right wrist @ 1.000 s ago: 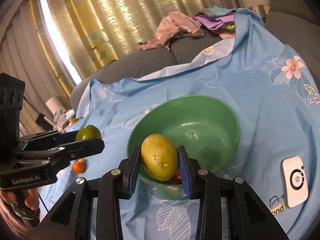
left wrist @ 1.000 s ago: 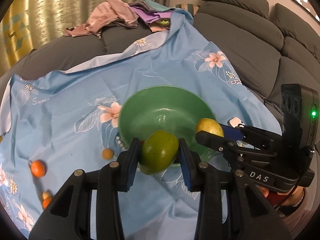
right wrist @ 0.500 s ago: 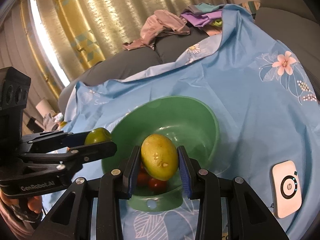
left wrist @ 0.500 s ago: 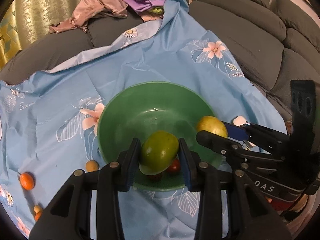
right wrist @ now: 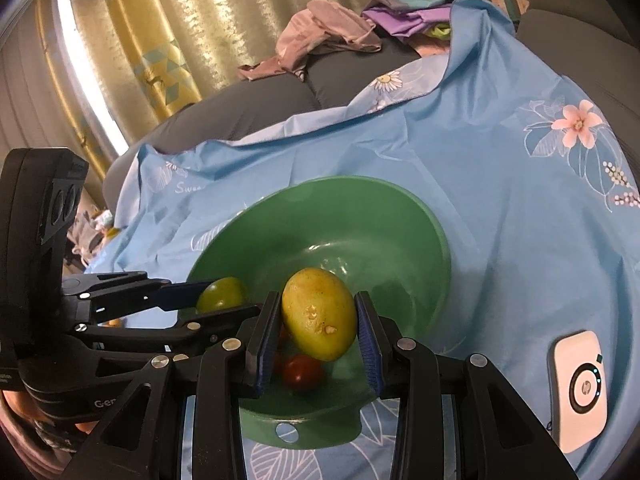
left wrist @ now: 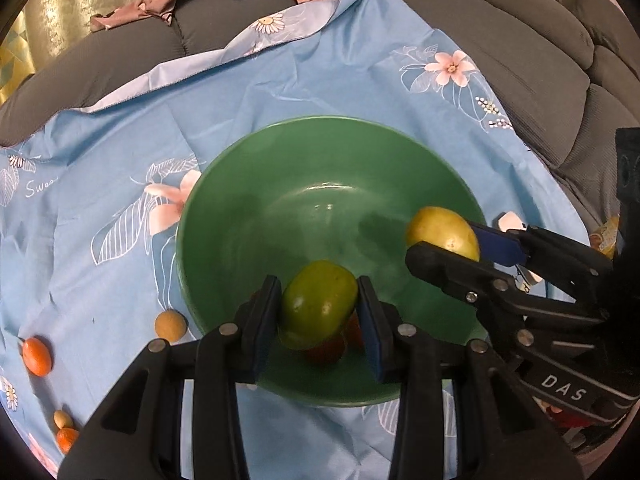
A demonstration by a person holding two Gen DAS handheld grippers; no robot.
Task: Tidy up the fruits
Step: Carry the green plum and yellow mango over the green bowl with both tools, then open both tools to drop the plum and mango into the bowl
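Here the left tool grips a green mango, the right tool a yellow mango, above the green bowl.

A green mango and a yellow mango hang above red tomatoes in the green bowl.

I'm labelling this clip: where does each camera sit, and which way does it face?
Left wrist: on the left hand-held gripper, looking down into the green bowl; own fingers hold a green mango.
Right wrist: on the right hand-held gripper, facing the bowl and curtains; own fingers hold a yellow mango.
Shared: bowl, both mangoes, each other's gripper.
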